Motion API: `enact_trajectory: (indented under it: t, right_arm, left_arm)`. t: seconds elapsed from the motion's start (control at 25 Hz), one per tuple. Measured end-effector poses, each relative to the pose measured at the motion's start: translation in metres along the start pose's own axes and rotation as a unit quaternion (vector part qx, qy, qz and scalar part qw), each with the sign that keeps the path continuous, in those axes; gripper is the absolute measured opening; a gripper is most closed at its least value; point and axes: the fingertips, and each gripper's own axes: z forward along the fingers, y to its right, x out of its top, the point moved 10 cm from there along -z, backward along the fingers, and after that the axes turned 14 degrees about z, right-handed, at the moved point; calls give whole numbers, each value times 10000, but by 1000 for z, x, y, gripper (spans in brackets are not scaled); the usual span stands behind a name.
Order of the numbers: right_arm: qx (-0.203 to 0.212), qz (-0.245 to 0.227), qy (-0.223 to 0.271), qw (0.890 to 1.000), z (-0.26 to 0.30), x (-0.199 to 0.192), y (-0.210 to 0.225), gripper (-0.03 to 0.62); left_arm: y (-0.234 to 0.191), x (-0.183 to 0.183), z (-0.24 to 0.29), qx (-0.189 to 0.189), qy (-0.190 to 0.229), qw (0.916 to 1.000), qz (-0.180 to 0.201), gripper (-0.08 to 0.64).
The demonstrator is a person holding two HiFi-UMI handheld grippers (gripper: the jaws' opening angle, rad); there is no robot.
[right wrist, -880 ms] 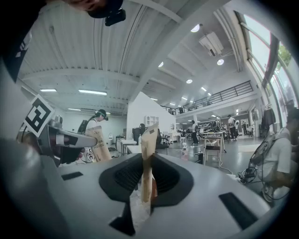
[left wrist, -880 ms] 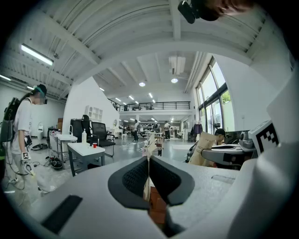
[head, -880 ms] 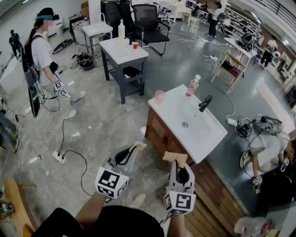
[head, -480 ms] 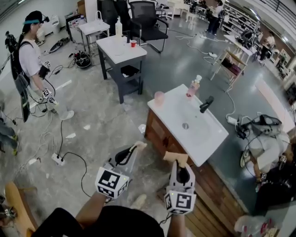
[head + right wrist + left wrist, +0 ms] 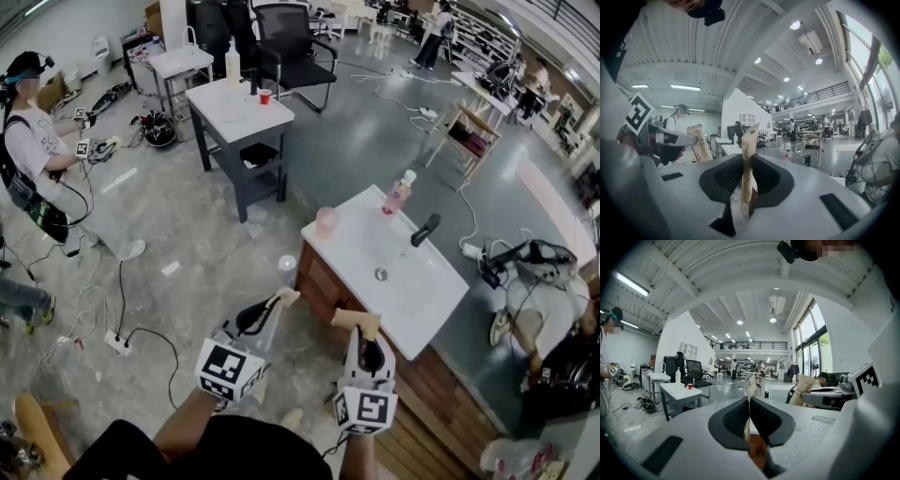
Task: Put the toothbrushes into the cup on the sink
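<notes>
Low centre, the left toothbrush [image 5: 751, 387] is clenched in the left gripper [image 5: 275, 304] fingers, the right toothbrush [image 5: 749, 140] in the right gripper [image 5: 359, 330]. The cup [image 5: 325, 222] — mid-frame on the sink [image 5: 427, 295] — should be approached slowly, brushes tipped upright.

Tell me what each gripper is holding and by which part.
The left gripper is shut on a tan packet by one end. The right gripper clamps a second tan packet the same way, with the rest sticking out ahead.
</notes>
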Motion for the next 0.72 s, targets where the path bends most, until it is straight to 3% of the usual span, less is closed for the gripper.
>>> enact_trajectory:
  t: [0.48, 0.72]
  right_arm:
    - [-308, -66, 29, 9995, 84, 5, -22, 57]
    - [-366, -79, 85, 9993, 113, 3, -24, 57]
  left_arm:
    - [-83, -8, 59, -265, 210, 9993, -181, 5]
    - [-108, -17, 79, -346, 214, 9992, -56, 5]
